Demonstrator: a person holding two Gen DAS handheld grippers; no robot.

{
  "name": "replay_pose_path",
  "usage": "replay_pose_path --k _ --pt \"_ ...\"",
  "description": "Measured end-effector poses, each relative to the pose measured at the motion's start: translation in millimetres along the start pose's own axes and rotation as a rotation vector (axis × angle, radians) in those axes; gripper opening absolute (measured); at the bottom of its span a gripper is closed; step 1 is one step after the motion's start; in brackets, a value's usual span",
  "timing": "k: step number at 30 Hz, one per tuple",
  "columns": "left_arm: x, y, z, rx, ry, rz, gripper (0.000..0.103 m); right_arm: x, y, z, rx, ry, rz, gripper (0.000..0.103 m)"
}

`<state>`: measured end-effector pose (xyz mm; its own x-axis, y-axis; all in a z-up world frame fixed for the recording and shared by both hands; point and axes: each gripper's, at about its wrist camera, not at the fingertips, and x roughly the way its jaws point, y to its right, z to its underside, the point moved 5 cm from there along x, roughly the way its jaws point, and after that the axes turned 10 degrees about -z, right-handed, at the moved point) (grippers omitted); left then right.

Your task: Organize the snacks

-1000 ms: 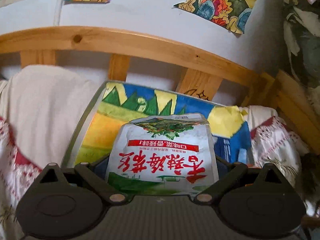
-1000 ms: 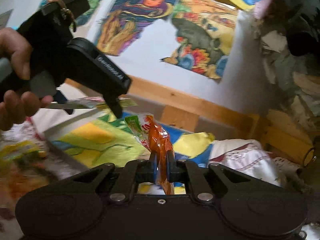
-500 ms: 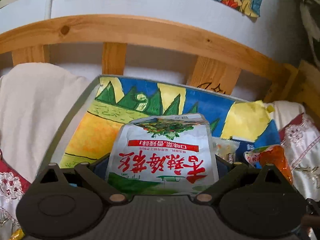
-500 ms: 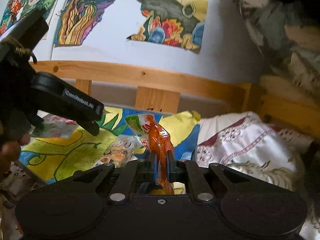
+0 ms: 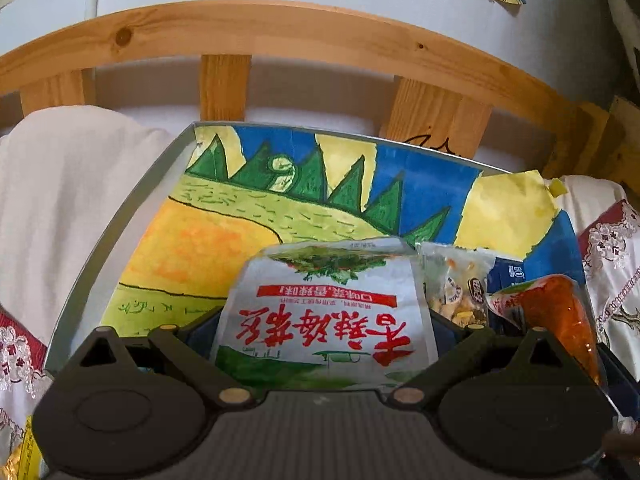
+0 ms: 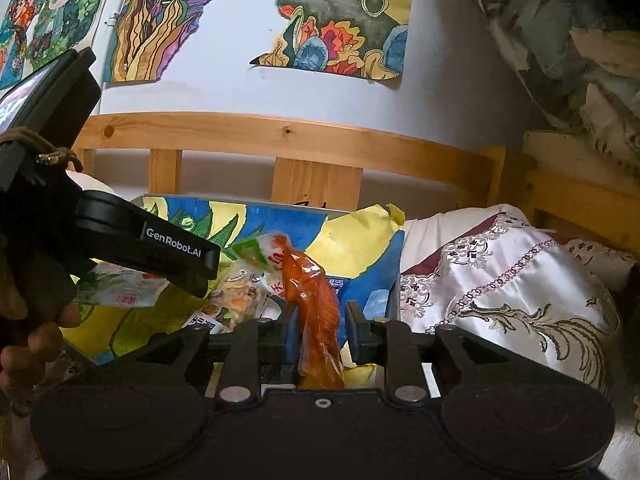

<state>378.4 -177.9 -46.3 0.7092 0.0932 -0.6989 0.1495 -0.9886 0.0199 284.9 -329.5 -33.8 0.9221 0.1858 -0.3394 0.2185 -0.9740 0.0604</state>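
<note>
white snack bag [image 5: 326, 312]: flat (red print), over tray | orange packet [image 6: 318, 308]: upright, beside it

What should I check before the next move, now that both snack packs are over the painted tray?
1. Right hand-held gripper let go of the orange pack: ok. Its jaws have just been opening and gaps show on both sides of the pack, which stands between them.
2. Orange pack settled on the tray: cannot tell; its lower end is hidden.
3. Left hand-held gripper shut on the white pack: ok.
4. White pack over the tray: ok.
5. Bare tray surface ahead of the white pack: ok.
6. Clear pack beside the white pack out of the way: cannot tell; they overlap in the left wrist view.
</note>
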Motion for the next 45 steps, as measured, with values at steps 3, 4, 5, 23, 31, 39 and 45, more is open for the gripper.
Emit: replay_pose_path --k 3,4,5,23,31,39,45 --pt "-4 -4 0 -0.011 0.002 -0.002 0.102 -1 0 0 0.013 0.003 -0.004 0.036" --pt "-6 -5 0 -0.013 0.007 0.0 0.102 -2 -1 -1 0.016 0.005 -0.007 0.04" --pt "-8 -6 -1 -0.014 0.01 0.0 0.102 -3 -2 -1 0.018 0.006 -0.011 0.045" --pt "-111 -75 -2 -0.056 0.214 -0.101 0.102 -61 -25 -35 0.01 0.157 -0.078 0.09" --pt "-169 -114 21 -0.034 0.272 -0.132 0.102 -116 -55 -41 -0.06 0.225 -0.079 0.102" --pt "-210 -148 50 -0.017 0.275 -0.141 0.103 -156 -78 -39 -0.061 0.244 -0.067 0.102" --pt "-227 -166 75 -0.004 0.278 -0.142 0.103 -181 -97 -28 -0.053 0.213 -0.092 0.102"
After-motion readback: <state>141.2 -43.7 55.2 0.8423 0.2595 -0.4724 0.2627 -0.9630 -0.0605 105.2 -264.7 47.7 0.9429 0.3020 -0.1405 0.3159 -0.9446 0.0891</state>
